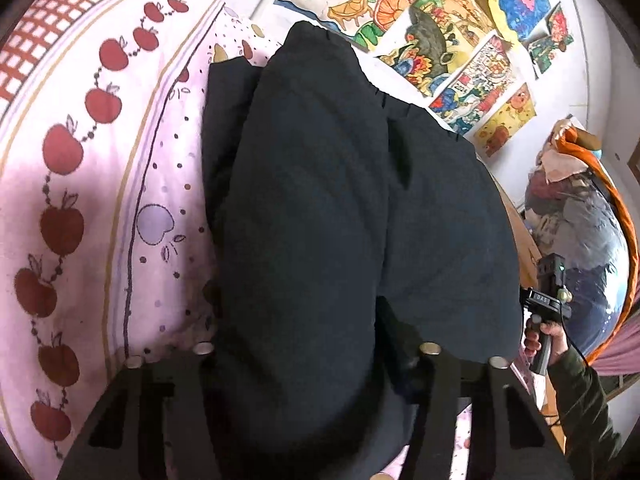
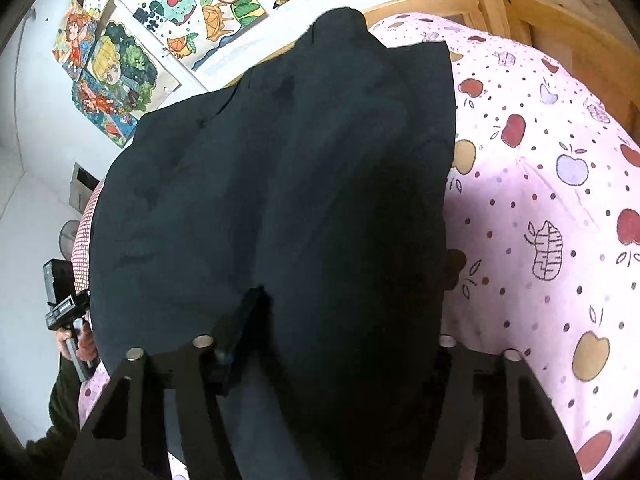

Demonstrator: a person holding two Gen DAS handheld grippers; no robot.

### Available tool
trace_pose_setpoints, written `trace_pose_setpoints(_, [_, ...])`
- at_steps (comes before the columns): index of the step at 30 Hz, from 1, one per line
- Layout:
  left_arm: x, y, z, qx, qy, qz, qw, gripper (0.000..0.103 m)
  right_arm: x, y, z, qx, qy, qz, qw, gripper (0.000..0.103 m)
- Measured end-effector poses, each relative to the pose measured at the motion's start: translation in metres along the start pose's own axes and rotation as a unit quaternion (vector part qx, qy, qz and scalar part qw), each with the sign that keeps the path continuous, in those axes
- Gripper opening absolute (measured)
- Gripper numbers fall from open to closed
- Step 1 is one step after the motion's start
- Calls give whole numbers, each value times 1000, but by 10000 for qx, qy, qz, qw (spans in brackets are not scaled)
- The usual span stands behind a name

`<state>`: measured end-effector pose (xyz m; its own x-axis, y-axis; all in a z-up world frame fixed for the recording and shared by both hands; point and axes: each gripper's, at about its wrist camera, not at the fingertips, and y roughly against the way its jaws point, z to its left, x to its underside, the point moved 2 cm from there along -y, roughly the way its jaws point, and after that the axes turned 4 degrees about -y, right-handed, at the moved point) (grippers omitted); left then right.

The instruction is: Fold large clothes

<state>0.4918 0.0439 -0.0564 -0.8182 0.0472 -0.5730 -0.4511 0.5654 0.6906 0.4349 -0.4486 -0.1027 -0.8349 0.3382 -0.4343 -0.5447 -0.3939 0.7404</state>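
Your dark navy garment (image 1: 320,208) is a soft, matte woven cloth with a faint sheen, draped in broad rounded folds over the bed and running away from both cameras toward the wall. In the left wrist view a line of short stitched tucks runs along its far edge. It lies on a pink cotton sheet (image 1: 80,200) printed with red apples, dots and thin stripes; the same sheet (image 2: 540,200) shows outlined apples and a leaf in the right wrist view.

Your left gripper (image 1: 316,360) is buried in cloth: the fabric bulges between and over its black fingers, so it has hold of the garment, though how wide it stands you cannot tell. Your right gripper (image 2: 320,344) is likewise swallowed, with one black finger (image 2: 236,340) poking through the fold and cloth bunched against it.

Hand-coloured drawings (image 1: 420,20) of oranges, fish and figures paper the white wall. A pale wooden bed frame (image 2: 500,4) edges the mattress. The writing on the drawings is too small to read
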Motion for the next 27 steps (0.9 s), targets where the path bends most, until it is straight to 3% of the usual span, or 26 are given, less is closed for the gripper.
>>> trace_pose_setpoints(3, [-8,4,-12,-321,99,143,9993,37,-4,6,14,132,13,-124,9998,33])
trace_pose_setpoints(7, [-19,10,-26,-558,130,195,9982,31,-14,8,38,374,14,-84,9993,31])
trace_pose_setpoints(12, [-31,22,-44,-817,63,78,9966,20,-23,18,53,437,207,-272,9985,20])
trace_pose_setpoints(20, [-48,94,-95,-1183,-627,-515,9897,15,-23,65,97,-105,516,-776,9956,16])
trace_pose_setpoints(27, [-8,142,-85,-1306,-593,-612,9878,14,2,95,140,-376,985,-822,9910,15])
